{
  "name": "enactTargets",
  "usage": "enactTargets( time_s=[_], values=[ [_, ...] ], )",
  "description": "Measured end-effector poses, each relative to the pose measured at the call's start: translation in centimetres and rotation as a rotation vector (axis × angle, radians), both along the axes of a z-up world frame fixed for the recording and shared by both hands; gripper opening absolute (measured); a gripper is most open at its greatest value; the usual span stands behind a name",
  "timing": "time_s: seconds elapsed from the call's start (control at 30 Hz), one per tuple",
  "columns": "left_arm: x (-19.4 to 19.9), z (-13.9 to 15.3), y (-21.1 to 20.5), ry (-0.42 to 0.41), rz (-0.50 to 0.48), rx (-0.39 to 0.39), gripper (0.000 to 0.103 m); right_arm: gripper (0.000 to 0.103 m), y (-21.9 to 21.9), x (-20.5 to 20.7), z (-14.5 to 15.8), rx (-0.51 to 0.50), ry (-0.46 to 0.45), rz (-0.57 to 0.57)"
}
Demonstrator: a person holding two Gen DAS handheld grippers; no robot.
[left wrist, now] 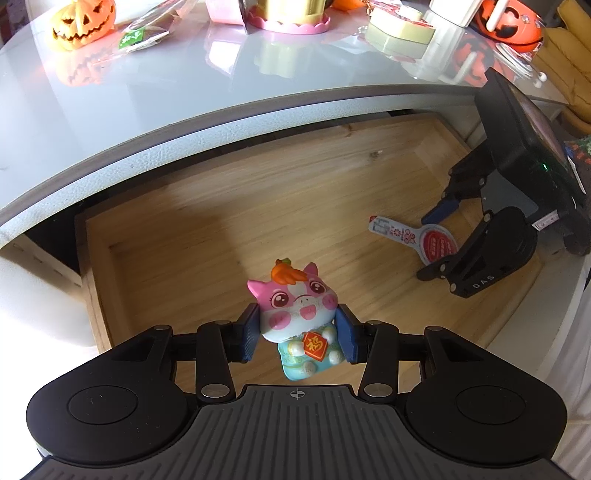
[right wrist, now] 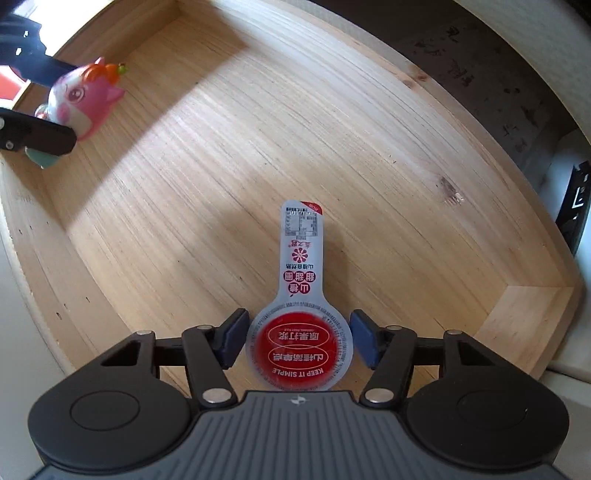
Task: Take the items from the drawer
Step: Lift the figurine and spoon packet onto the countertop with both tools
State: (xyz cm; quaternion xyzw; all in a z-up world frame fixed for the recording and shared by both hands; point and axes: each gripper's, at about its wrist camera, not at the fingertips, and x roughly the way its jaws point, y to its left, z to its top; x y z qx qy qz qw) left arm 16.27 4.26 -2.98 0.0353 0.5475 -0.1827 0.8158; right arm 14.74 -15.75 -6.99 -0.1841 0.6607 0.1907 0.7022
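Observation:
A pink pig toy [left wrist: 295, 306] with an orange tuft and a blue body sits between the blue pads of my left gripper [left wrist: 299, 334], which is shut on it over the front left of the open wooden drawer [left wrist: 221, 206]. In the right wrist view the same pig toy [right wrist: 85, 99] hangs tilted at the far left between black fingers [right wrist: 40, 136]. A spoon-shaped snack packet [right wrist: 300, 295] with a round red head lies flat on the drawer floor [right wrist: 184, 147]. My right gripper [right wrist: 298, 341] stands open, one pad on each side of that head.
The glossy grey tabletop [left wrist: 147, 92] overhangs the drawer's back. On it stand a pumpkin lantern [left wrist: 81, 22], a green wrapped packet [left wrist: 144, 33], a pink-based gold cup [left wrist: 291, 14], tape rolls [left wrist: 400, 26] and another orange pumpkin [left wrist: 509, 26]. The drawer's wooden walls [right wrist: 532, 314] enclose both grippers.

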Motion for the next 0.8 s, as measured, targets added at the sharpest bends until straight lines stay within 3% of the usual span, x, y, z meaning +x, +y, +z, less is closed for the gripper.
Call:
enactTargets(
  time_s=[0.2,0.43,0.53,0.67,0.8],
  values=[
    [0.1,-0.1,0.0,0.002,0.001,-0.001,0.048,0.06,0.7,-0.6,1.7,0.004,-0.029,0.023],
    [-0.4,0.2,-0.5,-0.027,-0.034,0.025,0.048,0.06,2.4,-3.4,6.8,0.071,-0.088,0.113],
    [-0.9,0.8,-1.2,-0.031,-0.069,0.003,0.048,0.06,2.5,-4.4,9.1,0.102,-0.144,0.121],
    [-1.7,4.1,-2.2,-0.084,-0.127,-0.093,0.048,0.06,1.7,-5.8,12.3,0.148,-0.243,0.078],
    [-1.4,9.2,-1.5,-0.233,-0.093,-0.184,0.048,0.06,0.3,-6.1,17.1,0.19,-0.373,0.041]
  ],
)
